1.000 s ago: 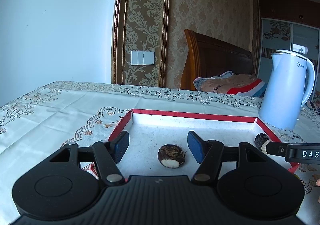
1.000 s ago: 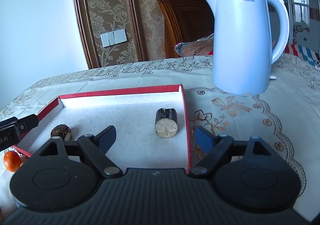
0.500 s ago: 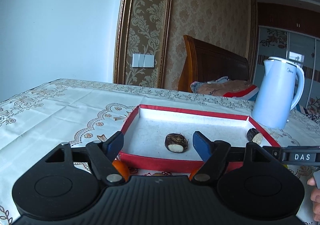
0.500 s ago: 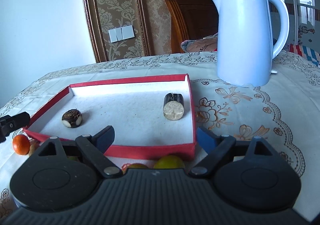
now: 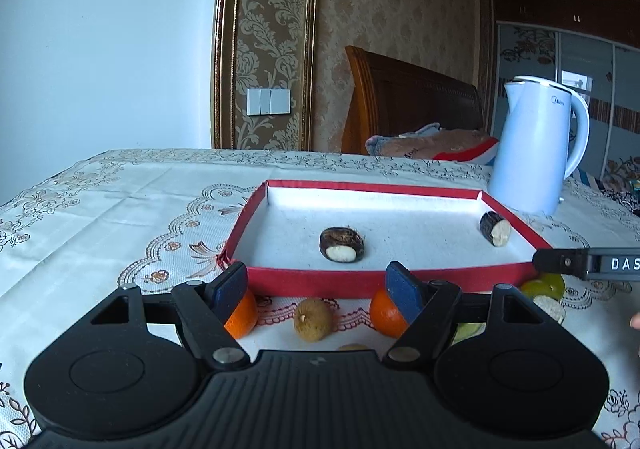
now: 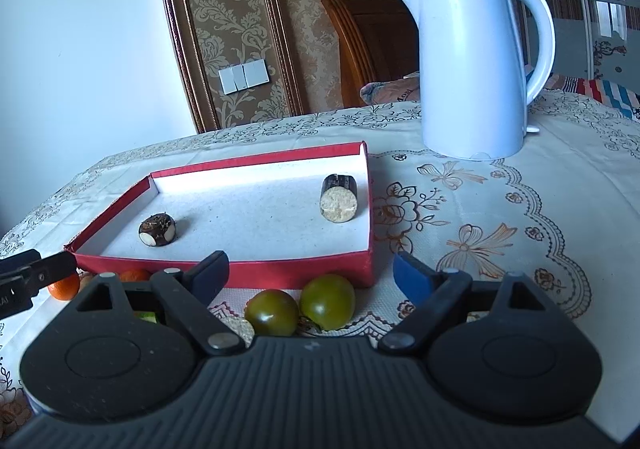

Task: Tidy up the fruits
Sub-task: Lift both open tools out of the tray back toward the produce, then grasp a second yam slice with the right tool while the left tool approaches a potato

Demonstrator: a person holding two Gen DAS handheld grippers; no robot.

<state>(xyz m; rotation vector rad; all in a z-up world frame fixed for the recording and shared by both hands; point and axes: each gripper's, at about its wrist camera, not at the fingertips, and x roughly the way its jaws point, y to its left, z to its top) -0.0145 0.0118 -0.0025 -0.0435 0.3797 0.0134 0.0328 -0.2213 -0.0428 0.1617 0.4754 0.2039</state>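
A shallow red tray with a white floor lies on the table. In it rest a dark water chestnut and a dark sugarcane piece. My left gripper stands open in front of the tray's near wall, with nothing between its fingers. Behind its fingers lie two oranges and a brown longan. My right gripper is open too, above two green tomatoes on the cloth.
A white electric kettle stands behind the tray to the right. Green fruit lies beside the right gripper's finger. Another orange sits at the left. A wooden headboard and patterned wall rise beyond the table.
Both grippers have pulled back from over the tray to in front of its near wall, revealing fruit on the cloth. The left gripper's jaws have widened.
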